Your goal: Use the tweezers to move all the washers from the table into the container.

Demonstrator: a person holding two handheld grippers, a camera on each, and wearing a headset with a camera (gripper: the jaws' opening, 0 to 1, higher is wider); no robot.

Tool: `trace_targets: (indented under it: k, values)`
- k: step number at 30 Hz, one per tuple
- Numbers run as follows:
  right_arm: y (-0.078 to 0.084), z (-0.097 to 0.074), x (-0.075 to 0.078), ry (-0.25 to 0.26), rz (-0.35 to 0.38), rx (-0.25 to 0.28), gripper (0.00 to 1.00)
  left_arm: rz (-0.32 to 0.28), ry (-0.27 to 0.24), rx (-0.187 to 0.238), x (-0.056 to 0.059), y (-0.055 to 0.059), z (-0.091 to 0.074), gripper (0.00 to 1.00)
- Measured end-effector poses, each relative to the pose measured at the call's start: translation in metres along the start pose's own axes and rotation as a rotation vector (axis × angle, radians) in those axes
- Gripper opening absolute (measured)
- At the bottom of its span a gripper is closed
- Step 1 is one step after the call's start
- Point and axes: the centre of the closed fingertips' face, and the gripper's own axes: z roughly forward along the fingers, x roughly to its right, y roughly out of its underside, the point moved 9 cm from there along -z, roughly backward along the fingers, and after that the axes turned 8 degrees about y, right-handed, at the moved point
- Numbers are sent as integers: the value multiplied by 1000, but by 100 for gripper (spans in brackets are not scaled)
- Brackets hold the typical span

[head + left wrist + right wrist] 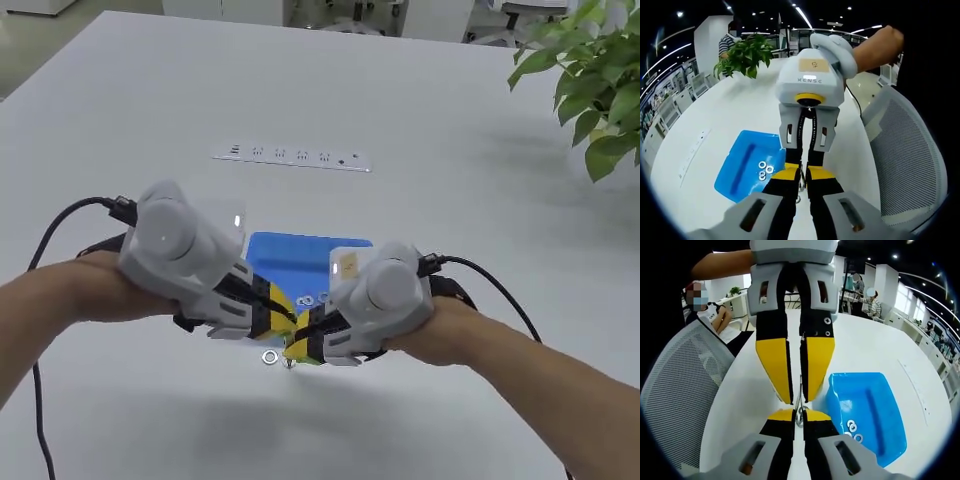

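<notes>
Inside one blue container, three washers

Left gripper, right gripper: rounded white-grey bodies, black jaws with yellow tips, silver screws, black rear cables. Tan sticker on right.

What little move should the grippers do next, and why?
Probably slide the tweezers over to the washer on the table and pinch it. The left gripper and right gripper both clamp the tweezers, whose tip hangs just beside that washer; other washers already sit in the blue container.
</notes>
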Motion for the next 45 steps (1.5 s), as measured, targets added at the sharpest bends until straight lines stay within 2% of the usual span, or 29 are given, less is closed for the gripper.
trace_targets:
  k: [6,9,12,15,17,22,27,35,45]
  values:
    - [-7,-5,2,4,-1,5,6,-38,-14,68,2,1,-6,24]
    - [-11,-9,1,3,-1,8,6,-50,-39,108,3,2,-9,34]
    - [-13,-11,0,4,-5,11,6,-76,-69,157,3,2,-11,51]
    - [-15,-15,-1,7,-17,13,7,-95,-89,164,4,5,-13,64]
    - [-18,-19,-1,8,-30,19,7,-102,-99,172,6,7,-15,69]
    - [-23,-27,-1,9,-35,26,7,-140,-122,210,11,11,-18,77]
    - [-28,-35,2,7,-70,27,7,-168,-142,224,15,16,-20,85]
    - [-36,-47,12,6,-74,37,7,-192,-186,241,18,21,-25,97]
    - [-43,-62,37,25,-58,55,7,-210,-222,264,21,22,-30,99]
